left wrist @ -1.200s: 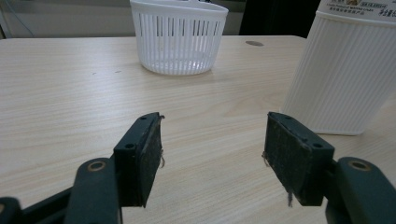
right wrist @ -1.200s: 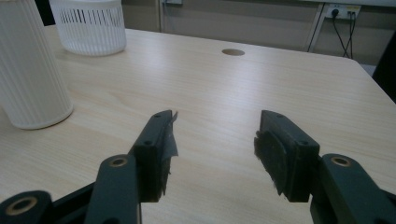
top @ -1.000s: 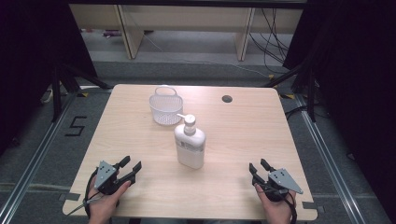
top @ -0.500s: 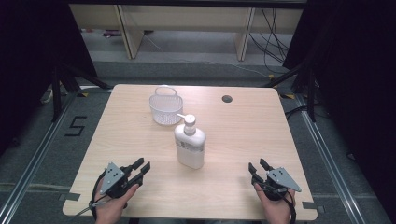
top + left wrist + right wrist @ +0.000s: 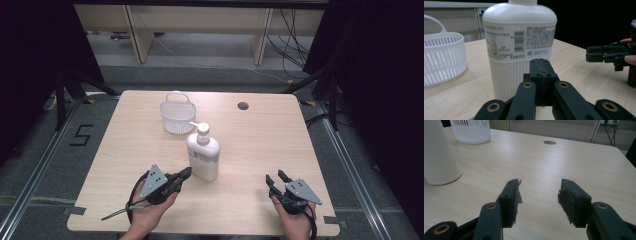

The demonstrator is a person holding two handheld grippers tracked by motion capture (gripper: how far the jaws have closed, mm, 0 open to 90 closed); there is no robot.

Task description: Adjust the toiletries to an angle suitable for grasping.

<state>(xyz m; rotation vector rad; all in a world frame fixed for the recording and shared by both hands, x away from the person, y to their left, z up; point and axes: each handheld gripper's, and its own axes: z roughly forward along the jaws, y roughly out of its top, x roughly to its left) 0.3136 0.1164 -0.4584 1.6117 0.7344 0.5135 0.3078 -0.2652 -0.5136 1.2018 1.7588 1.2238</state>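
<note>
From overhead I look forward and down across the table (image 5: pixel 260 150); my left gripper camera sits close against the bottle (image 5: pixel 520 47), a bottle my right one catches at its edge (image 5: pixel 439 157).

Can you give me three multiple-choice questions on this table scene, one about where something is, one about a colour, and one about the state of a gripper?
1. Where does the basket stand relative to the pump bottle?
A. behind it, farther from the person
B. in front of it, nearer the person
C. on top of it

2. What colour is the pump bottle?
A. blue
B. white
C. green

3. How do the left gripper jaws stand?
A. wide apart
B. clamped on the basket
C. closed together, holding nothing

Answers:
1. A, since the high view shows the basket beyond the bottle.
2. B, as its body and pump are white in both views.
3. C, because the left gripper view shows the jaws pressed together just short of the bottle.
</note>
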